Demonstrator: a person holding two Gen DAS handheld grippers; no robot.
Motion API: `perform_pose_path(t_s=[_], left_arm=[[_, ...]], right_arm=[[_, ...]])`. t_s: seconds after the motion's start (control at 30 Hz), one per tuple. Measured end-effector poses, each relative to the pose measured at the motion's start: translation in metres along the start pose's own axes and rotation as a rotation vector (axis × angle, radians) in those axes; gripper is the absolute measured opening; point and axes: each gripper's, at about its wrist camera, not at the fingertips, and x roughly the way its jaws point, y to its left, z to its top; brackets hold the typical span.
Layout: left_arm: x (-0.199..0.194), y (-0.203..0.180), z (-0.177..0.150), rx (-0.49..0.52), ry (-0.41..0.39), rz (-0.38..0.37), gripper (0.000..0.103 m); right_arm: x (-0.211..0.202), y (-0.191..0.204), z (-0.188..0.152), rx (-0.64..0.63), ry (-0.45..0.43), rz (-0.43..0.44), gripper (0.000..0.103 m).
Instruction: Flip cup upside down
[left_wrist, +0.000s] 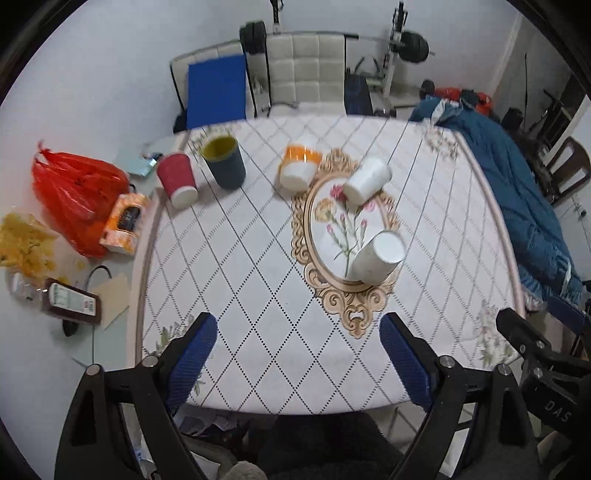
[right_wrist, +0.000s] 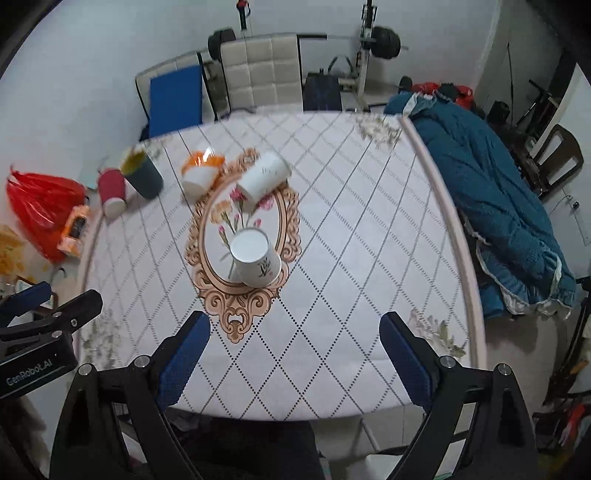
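Note:
Several cups stand on the patterned tablecloth (left_wrist: 258, 295). A dark cup with a yellow inside (left_wrist: 224, 161) stands upright, mouth up, at the far left; it also shows in the right wrist view (right_wrist: 142, 173). Beside it a red cup (left_wrist: 177, 180), an orange-and-white cup (left_wrist: 298, 167) and two white cups (left_wrist: 367, 180) (left_wrist: 378, 256) stand bottom up. The near white cup (right_wrist: 255, 257) sits on the oval flower print. My left gripper (left_wrist: 297, 358) and right gripper (right_wrist: 293, 356) are both open and empty, above the table's near edge.
A red plastic bag (left_wrist: 74, 192), a tissue pack (left_wrist: 123, 223) and clutter lie on the floor to the left. A blue quilt (right_wrist: 491, 206) lies right of the table. Chairs (left_wrist: 306, 70) and a barbell rack stand behind the table.

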Motion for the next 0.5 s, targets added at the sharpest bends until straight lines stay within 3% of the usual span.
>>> perform_pose_path(t_s=[0.2,0.5], left_arm=[[-0.067,-0.003,-0.011,-0.029,-0.086,0.004,0.1],[-0.126,-0.006,-0.025,-0.07,-0.098,-0.004,0.1]], right_arm=[[-0.083,-0.01,-0.01,-0.026,-0.091,0.013,0.099],[-0.173,-0.016,-0.021,-0.051,-0.169,0.029,0.099]])
